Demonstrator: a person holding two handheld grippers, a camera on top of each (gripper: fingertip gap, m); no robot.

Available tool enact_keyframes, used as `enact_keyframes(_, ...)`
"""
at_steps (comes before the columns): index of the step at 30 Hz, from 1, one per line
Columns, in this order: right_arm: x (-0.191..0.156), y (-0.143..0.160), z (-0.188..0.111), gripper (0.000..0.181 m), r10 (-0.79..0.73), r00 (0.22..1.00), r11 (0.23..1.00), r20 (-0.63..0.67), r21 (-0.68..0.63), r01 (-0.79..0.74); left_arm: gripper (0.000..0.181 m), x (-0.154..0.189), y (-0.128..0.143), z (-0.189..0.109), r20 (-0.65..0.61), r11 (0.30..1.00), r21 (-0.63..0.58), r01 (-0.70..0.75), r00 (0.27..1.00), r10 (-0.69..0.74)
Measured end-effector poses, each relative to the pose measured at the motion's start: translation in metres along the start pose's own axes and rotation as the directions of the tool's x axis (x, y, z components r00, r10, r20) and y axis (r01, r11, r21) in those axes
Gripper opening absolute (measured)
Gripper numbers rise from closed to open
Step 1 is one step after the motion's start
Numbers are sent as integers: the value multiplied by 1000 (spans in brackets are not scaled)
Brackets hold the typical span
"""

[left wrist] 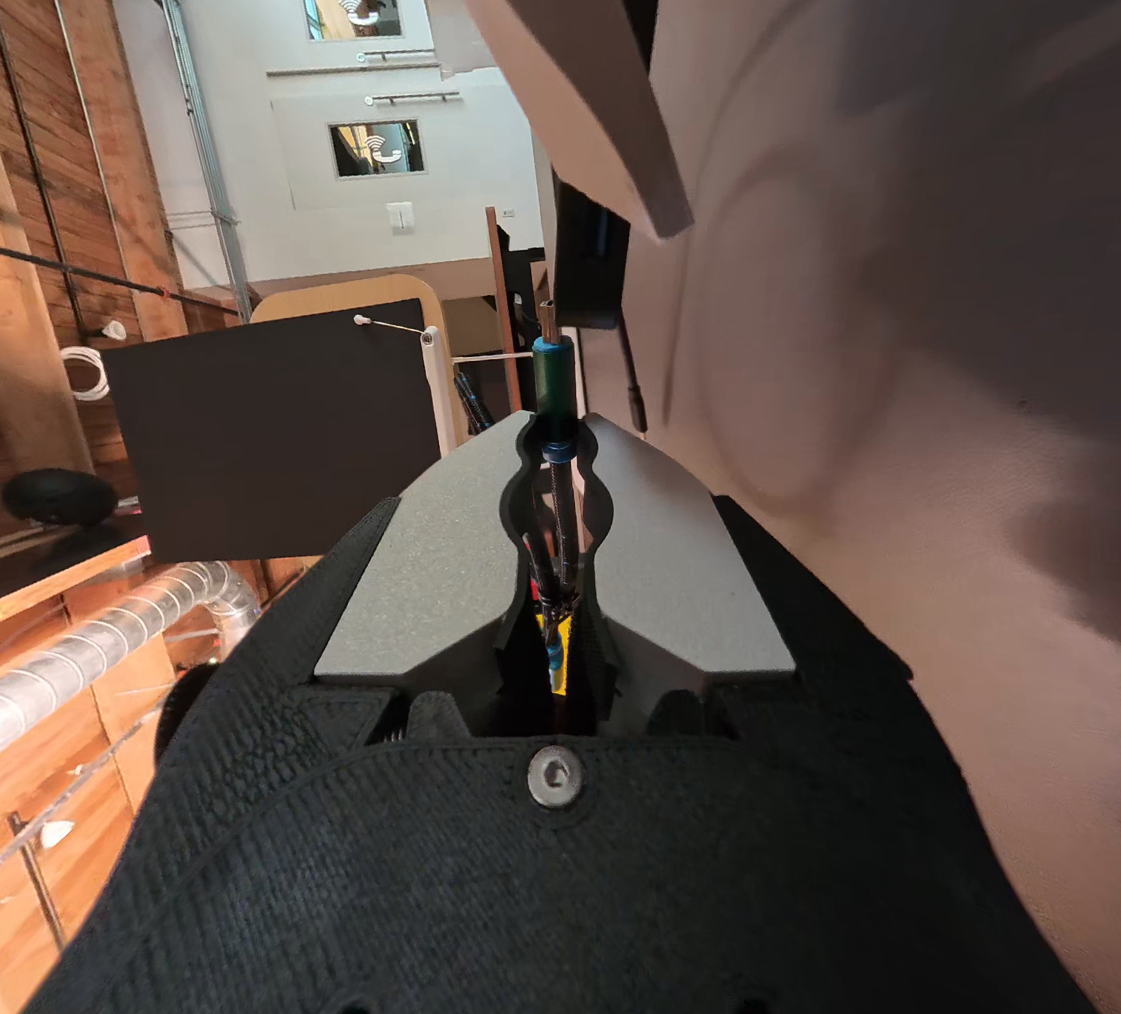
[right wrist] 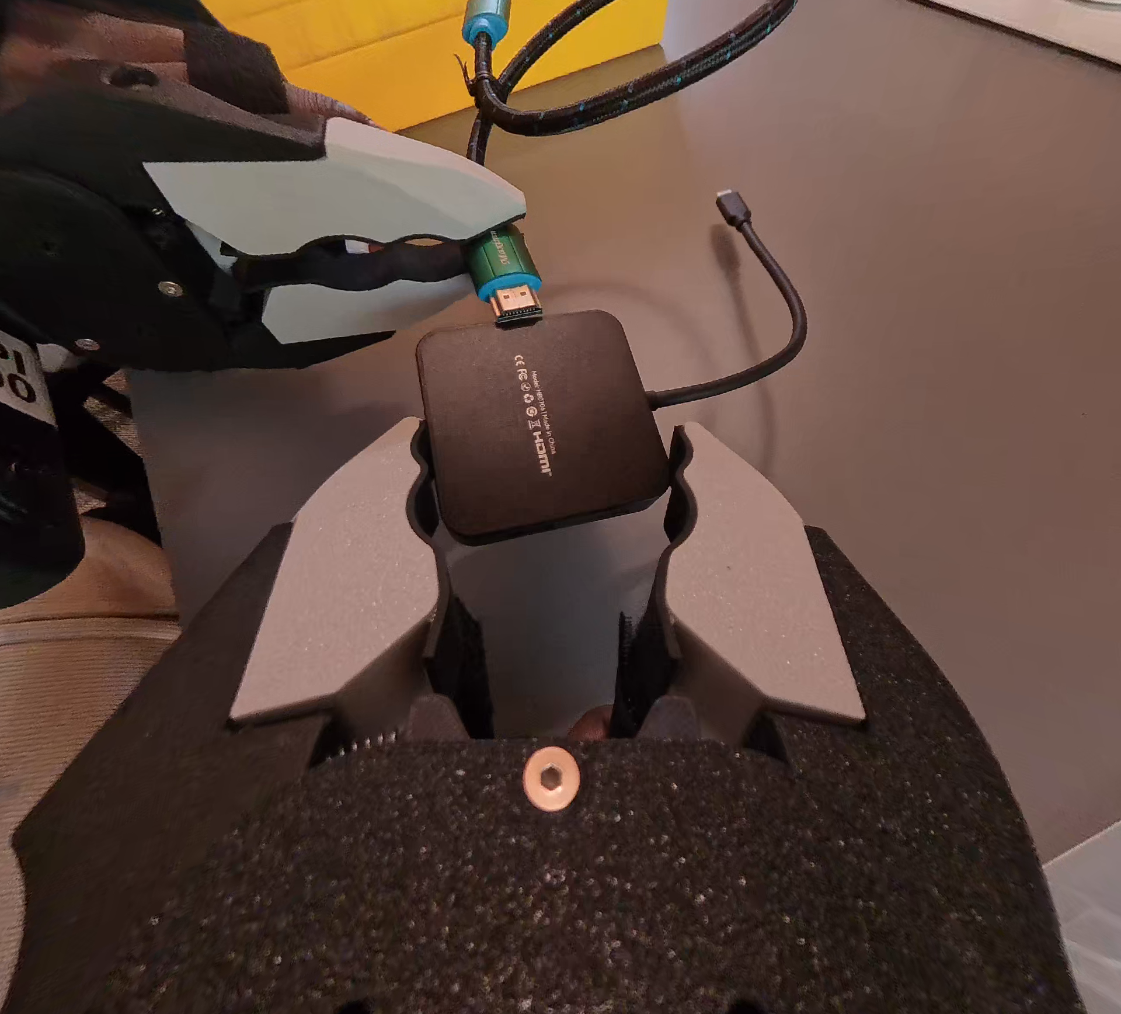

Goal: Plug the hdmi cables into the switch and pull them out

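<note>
While my two grippers work as a team, the plug sits right at the switch's edge.

Left wrist view: my left gripper is pinched tight on the green HDMI plug, so its metal tip pokes out front, ready to push in. Right wrist view: my right gripper hugs the black switch from both sides — jaws wide but pressed on it — so it won't slide on the grey table. The plug's tip looks just touching the port, not fully in, I think. Its braided cable loops behind.
</note>
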State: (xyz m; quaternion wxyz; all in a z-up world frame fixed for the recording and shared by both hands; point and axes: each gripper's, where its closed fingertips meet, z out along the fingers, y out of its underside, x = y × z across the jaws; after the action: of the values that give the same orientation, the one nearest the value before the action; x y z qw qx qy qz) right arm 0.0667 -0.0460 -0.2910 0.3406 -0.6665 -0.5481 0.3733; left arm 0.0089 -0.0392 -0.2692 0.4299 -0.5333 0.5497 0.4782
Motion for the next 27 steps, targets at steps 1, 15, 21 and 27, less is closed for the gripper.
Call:
enact_keyframes(1,1,0,0,75,-1,1000,1000,-8,-1,1,10,1,0,0,-5,1000,0,-8,1000,8)
enact_keyframes(15,6,3,-2,75,-49,999,999,-16,2,49,9,7,-10,-3,27,997,59,-46,999,45)
enact_keyframes(21,6,4,0,75,-16,1000,1000,-11,0,16,10,10,-10,-1,8,999,33,-4,1000,3)
enact_keyframes(27,6,2,2,75,-1,1000,1000,-6,17,1,9,15,-13,0,-35,996,52,67,997,-65)
